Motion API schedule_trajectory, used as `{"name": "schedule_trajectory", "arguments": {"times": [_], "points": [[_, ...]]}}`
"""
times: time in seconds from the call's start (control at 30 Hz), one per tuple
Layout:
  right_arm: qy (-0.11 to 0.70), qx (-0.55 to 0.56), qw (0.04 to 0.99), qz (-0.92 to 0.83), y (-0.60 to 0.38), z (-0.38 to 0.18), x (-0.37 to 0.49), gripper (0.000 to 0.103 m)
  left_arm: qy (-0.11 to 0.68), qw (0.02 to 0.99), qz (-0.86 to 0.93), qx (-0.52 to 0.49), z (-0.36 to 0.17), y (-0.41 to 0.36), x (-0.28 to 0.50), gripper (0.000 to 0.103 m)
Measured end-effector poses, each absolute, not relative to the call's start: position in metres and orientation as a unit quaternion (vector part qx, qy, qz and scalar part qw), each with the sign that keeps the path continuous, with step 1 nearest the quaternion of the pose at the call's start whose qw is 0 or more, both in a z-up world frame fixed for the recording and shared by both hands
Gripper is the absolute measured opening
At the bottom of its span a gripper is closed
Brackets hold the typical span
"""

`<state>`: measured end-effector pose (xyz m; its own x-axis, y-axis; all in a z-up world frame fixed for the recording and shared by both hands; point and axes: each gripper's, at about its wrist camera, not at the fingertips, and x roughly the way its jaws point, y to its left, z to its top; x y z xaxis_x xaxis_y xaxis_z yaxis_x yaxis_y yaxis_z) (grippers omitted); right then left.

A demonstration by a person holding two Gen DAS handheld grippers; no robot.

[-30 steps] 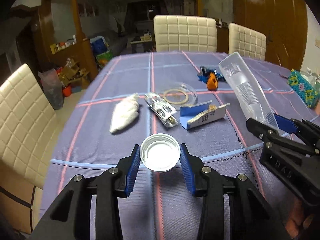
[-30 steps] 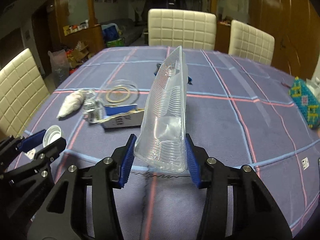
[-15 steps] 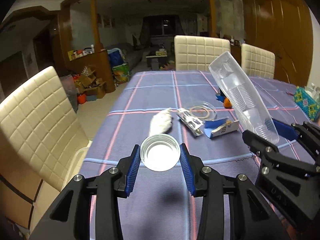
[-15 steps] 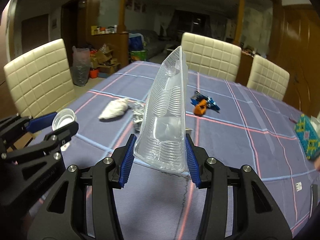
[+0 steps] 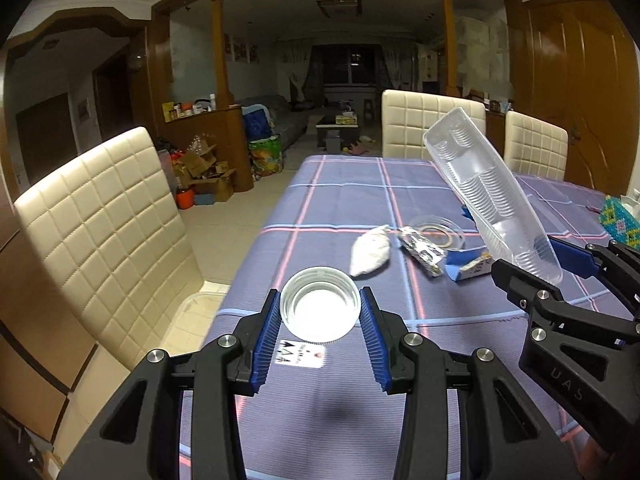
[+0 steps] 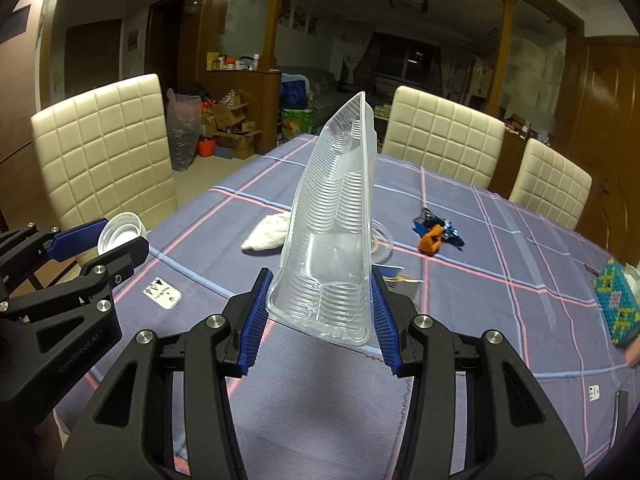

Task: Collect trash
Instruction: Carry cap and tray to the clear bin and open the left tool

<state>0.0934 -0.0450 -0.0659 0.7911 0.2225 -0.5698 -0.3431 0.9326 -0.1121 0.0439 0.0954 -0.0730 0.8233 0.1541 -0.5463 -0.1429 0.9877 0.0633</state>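
Above the plaid tablecloth (image 5: 340,208), our left gripper (image 5: 320,320) clamps a round white lid (image 5: 320,310); our right gripper (image 6: 320,312) pinches a ribbed, clear plastic tray (image 6: 336,240).

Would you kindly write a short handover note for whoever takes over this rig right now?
Left tool: shut on the round white plastic lid.
Right tool: shut on the clear ribbed plastic tray, held on end.
Both are lifted off the blue checked tablecloth. No bin in view.
Left on the table: crumpled white tissue, silver foil wrapper, blue cardboard box, orange and blue wrappers.
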Motion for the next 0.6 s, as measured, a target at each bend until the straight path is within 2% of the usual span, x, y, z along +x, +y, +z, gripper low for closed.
{"name": "schedule_trajectory", "arguments": {"times": [0.6], "points": [[0.309,-0.139,0.909,0.24,0.043,-0.076,0.109,0.049,0.297,0.942,0.149,-0.035,-0.089,0.173,0.034,0.039]]}}
